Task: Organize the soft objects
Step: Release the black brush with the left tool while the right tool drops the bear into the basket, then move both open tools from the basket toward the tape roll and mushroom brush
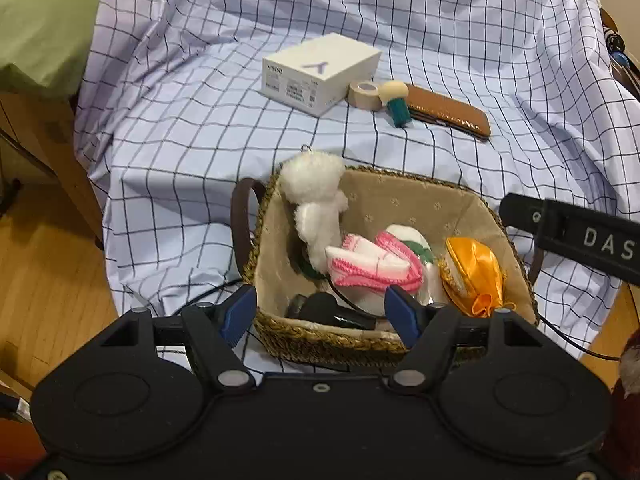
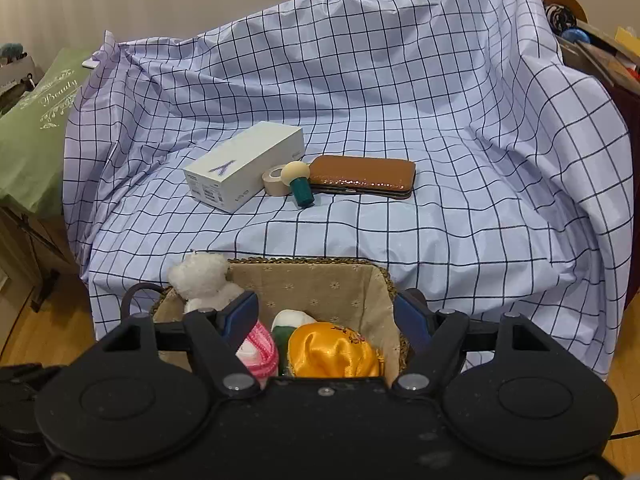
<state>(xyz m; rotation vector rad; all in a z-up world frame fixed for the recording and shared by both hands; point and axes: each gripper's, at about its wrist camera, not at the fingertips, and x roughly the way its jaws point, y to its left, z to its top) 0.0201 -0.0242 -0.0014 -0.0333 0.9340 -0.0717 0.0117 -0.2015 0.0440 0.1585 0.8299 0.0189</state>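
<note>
Basket [image 1: 320,342] holds white plush [image 1: 316,208], pink cloth [image 1: 372,266] — both grippers empty.

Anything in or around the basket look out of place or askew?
The fluffy white plush toy stands propped against the woven basket's left wall, its head poking above the rim, while the other soft items lie inside. Nothing looks spilled or damaged.

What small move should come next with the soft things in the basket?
Probably nudge the white plush toy down into the basket: it leans over the rim, while the pink cloth and orange satin pouch lie inside. Both grippers look empty.
</note>
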